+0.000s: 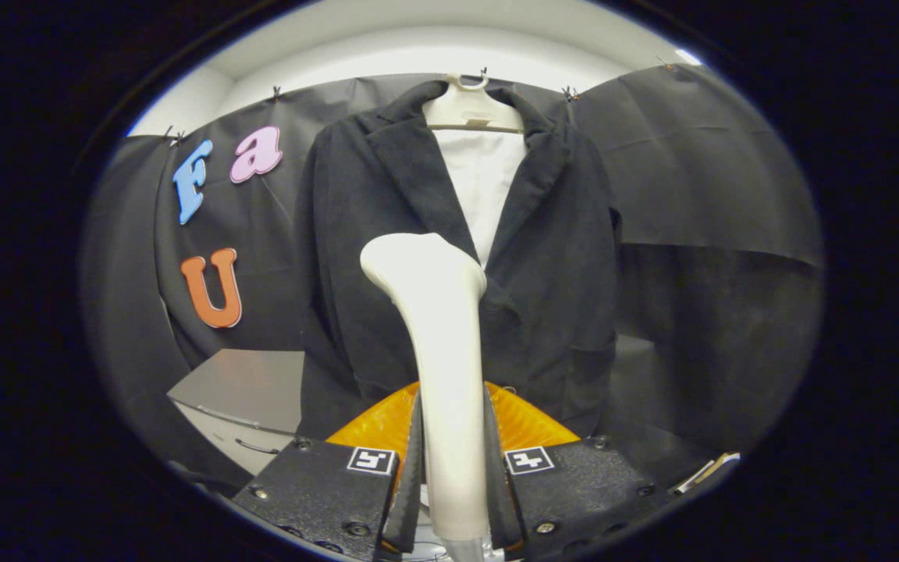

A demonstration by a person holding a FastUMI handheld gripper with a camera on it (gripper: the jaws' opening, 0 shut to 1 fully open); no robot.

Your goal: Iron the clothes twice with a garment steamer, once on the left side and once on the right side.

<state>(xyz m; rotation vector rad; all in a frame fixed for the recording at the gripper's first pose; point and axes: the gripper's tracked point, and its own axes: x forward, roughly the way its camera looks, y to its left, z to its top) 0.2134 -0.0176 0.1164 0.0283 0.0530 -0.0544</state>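
- Between the two fingers of the claw (453, 460) stands one garment steamer (438, 343), upright; both fingers press on its handle from the two sides, so the claw is clamped on it.
- The head of the steamer is at the top of it, bent toward the left, and it is in front of the chest of the jacket, near the lapels. If it touches the cloth I cannot tell.
- Beyond the fingers hangs one dark jacket (551, 257) on one pale hanger (471, 109), against the black cloth wall (699, 172). The jacket is open at the collar and one white garment (481, 183) shows inside it, between the two lapels.
- Just behind the fingers, low, one orange ribbed part (375, 425) shows on both sides of the handle.
- To the left of the jacket, lower down, stands one grey desk (243, 382) with one drawer handle on its front.
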